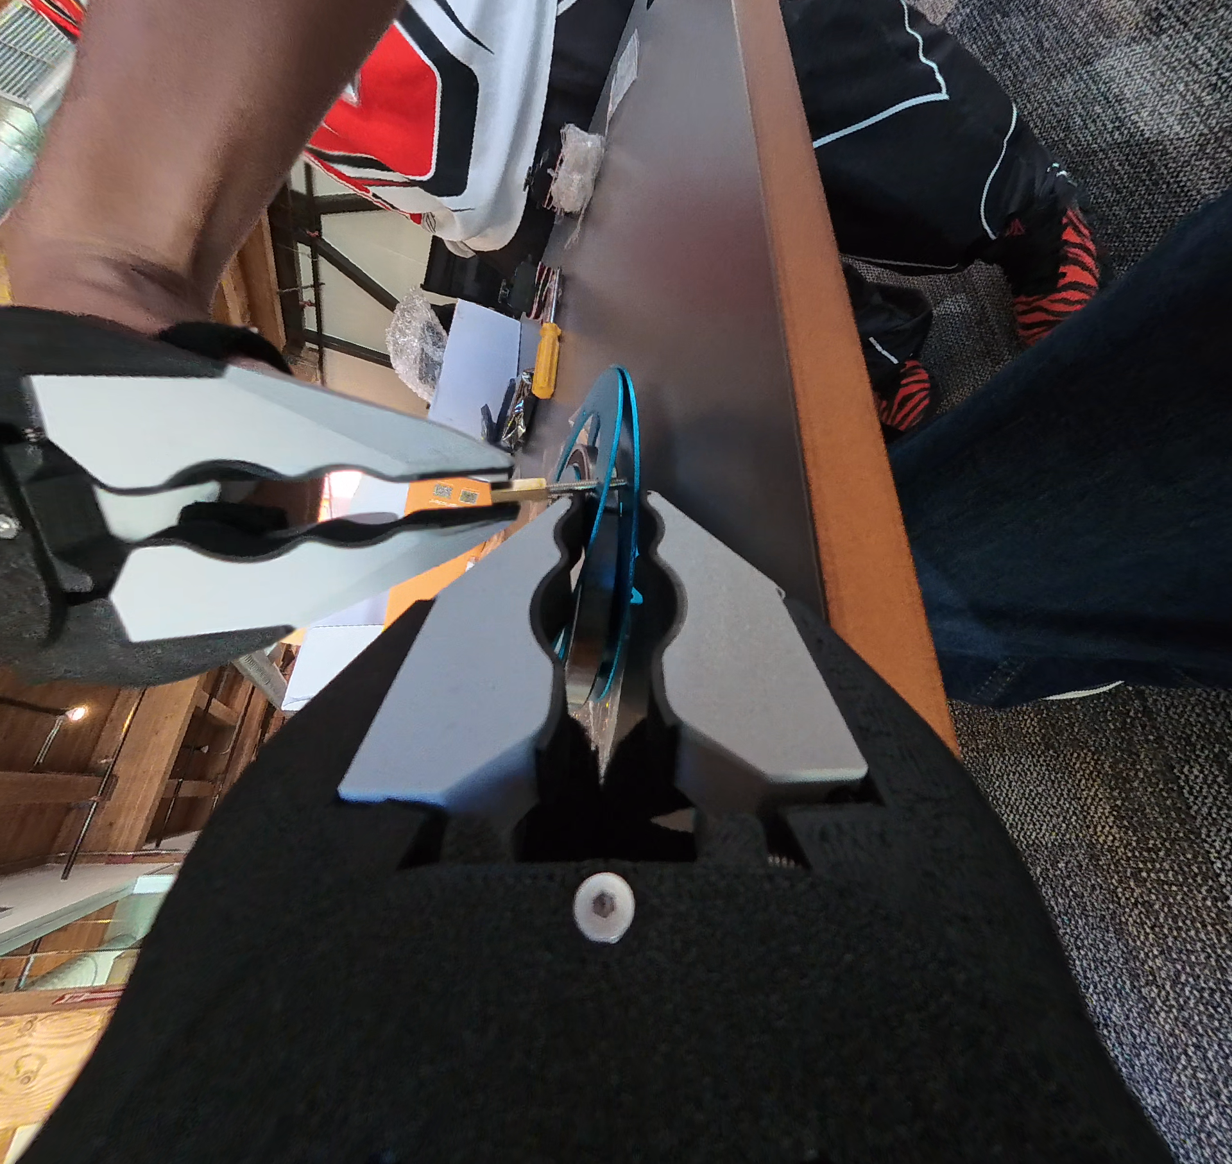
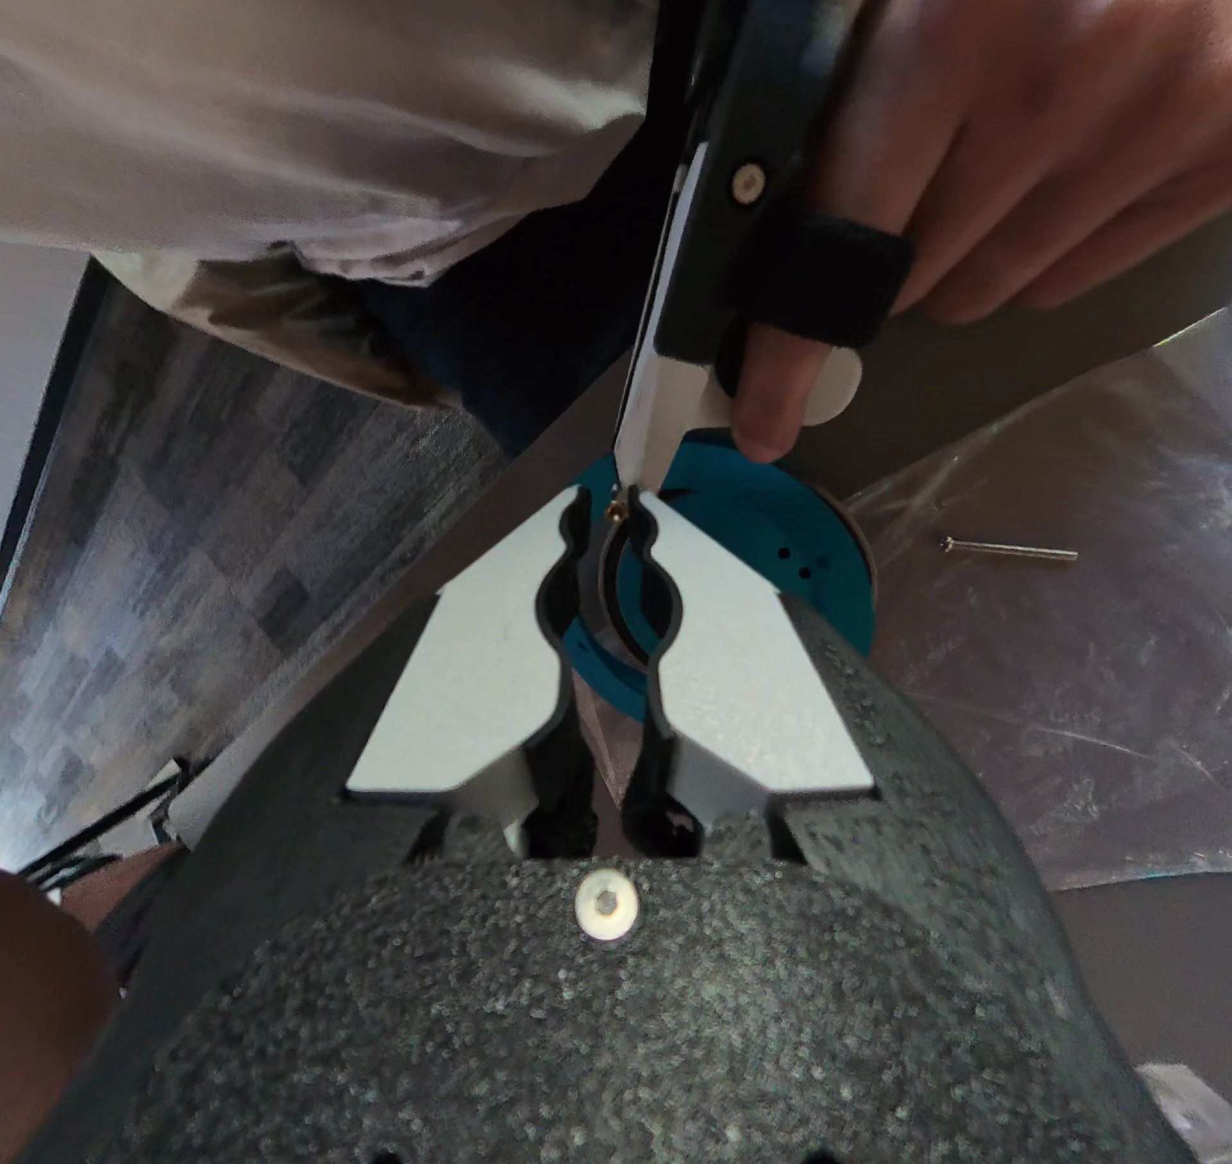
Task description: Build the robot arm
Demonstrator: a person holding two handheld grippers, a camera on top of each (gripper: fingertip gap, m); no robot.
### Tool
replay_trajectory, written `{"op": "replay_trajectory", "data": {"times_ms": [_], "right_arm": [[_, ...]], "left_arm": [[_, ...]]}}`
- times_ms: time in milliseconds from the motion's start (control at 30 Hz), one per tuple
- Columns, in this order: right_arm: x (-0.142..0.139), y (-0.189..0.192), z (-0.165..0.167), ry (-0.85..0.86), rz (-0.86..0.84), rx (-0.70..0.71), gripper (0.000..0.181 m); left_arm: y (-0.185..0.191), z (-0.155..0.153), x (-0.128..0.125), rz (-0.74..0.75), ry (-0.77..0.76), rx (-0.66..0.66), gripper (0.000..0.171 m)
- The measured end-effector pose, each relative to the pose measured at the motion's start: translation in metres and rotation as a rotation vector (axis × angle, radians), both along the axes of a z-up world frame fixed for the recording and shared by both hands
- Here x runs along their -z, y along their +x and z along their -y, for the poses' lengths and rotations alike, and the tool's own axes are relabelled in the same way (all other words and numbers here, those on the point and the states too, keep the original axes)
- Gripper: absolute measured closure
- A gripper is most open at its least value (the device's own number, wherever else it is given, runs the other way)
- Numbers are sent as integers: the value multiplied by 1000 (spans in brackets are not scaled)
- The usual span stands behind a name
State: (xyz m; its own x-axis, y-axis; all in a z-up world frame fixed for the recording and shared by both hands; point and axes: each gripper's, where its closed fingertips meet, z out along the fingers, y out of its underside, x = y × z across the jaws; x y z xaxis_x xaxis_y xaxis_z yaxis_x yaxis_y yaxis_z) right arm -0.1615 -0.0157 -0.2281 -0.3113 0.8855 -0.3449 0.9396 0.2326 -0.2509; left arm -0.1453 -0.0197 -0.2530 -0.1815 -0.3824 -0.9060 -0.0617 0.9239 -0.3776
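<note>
A thin blue metal disc (image 1: 623, 465) with a bearing at its hub stands on edge over the grey table (image 1: 700, 265). My left gripper (image 1: 610, 512) is shut on the disc's rim. My right gripper (image 1: 510, 488) comes in from the left, shut on a small brass standoff (image 1: 519, 490) whose threaded rod (image 1: 580, 484) passes through the disc. In the right wrist view my right gripper (image 2: 612, 502) pinches the brass standoff (image 2: 617, 508) against the blue disc (image 2: 787, 532). The left gripper (image 2: 637, 465) clamps the disc from above, held by a hand.
A yellow-handled screwdriver (image 1: 547, 358), a foil bag (image 1: 520, 418) and a bubble-wrap wad (image 1: 577, 165) lie farther along the table. A loose long screw (image 2: 1010, 552) lies on a clear plastic sheet (image 2: 1067, 665). The table's wooden edge (image 1: 800, 265) borders carpet where people's legs stand.
</note>
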Motion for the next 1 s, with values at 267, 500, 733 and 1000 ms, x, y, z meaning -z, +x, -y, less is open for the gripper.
{"op": "replay_trajectory", "data": {"times_ms": [267, 500, 733, 1000], "right_arm": [[6, 3, -1, 31, -24, 33, 176], [5, 4, 0, -8, 121, 360, 176], [6, 5, -1, 74, 315, 888, 176], [6, 6, 0, 135, 520, 1241, 177]], "left_arm": [[0, 0, 1, -11, -10, 6, 156], [0, 0, 1, -16, -15, 3, 156], [-1, -2, 2, -21, -8, -9, 156], [-1, -1, 2, -26, -4, -12, 156]]}}
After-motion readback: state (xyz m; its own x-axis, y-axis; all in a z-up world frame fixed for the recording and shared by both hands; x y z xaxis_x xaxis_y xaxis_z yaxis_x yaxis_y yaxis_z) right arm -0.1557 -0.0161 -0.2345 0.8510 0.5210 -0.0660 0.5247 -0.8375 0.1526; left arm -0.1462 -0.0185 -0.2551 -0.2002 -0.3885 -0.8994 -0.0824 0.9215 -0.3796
